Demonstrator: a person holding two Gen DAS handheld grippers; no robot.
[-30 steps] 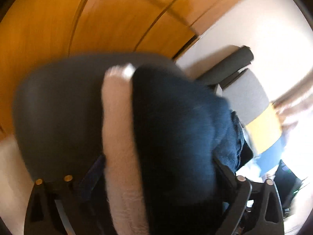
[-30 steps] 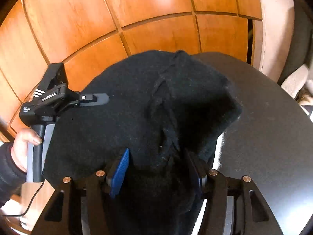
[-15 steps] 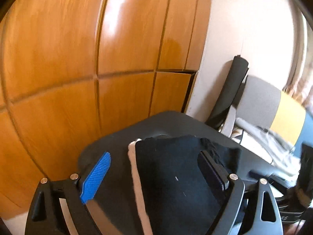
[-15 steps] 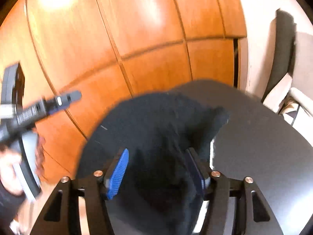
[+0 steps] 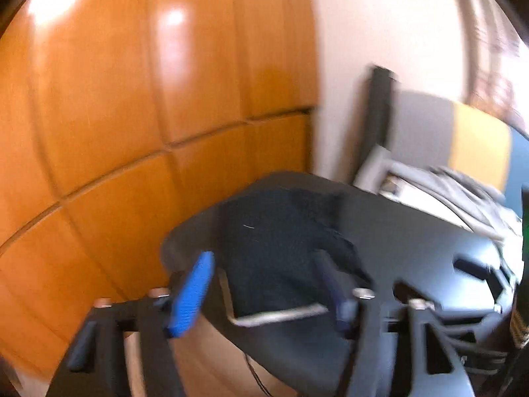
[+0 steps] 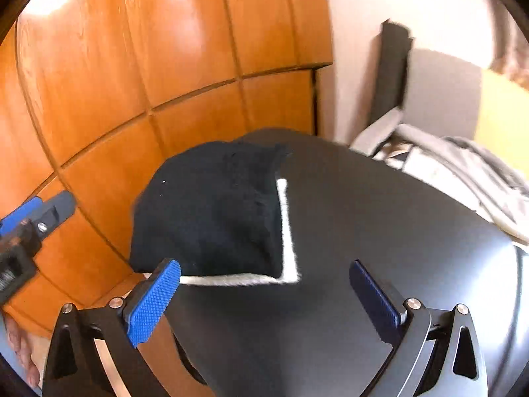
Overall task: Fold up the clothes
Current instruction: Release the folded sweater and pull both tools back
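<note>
Looking along the right gripper [image 6: 264,266]: jaws opening, now spread wide, nothing pinched between the blue pads [image 6: 153,297], only air above the table. Looking along the left gripper [image 5: 263,256]: jaws closing, about half way, and, as far as the blur allows to judge, also holding nothing, no cloth pressed by either pad. Seen from the right wrist also, low at the left edge, held by a hand.

Going outward, finding the folded garment [image 6: 211,208] lying flat on the black table [image 6: 380,215], at the far left corner, close to the wooden panels [image 6: 165,49]. Dark, thick, fuzzy cloth with a white trim [image 6: 287,231] showing along its right and near edges. Left side hanging slightly over the table edge, it seems. Farther to the right, off the table, a heap of grey clothes [image 6: 463,172], well apart from the dark one.

Judging the handling: soft and limp, light, not fragile, not slippery for the ribbed pads. Likely several layers, so rather bulky, and wanting a wide opening to take all layers together. Taking only the top layer probably undoes the fold. Best places to hold, in my opinion: the near corners by the white trim, one gripper at each, pads sliding under the bottom layer. Lifting from one point only probably lets the rest sag and open. Pressing flat from above seems safe.
</note>
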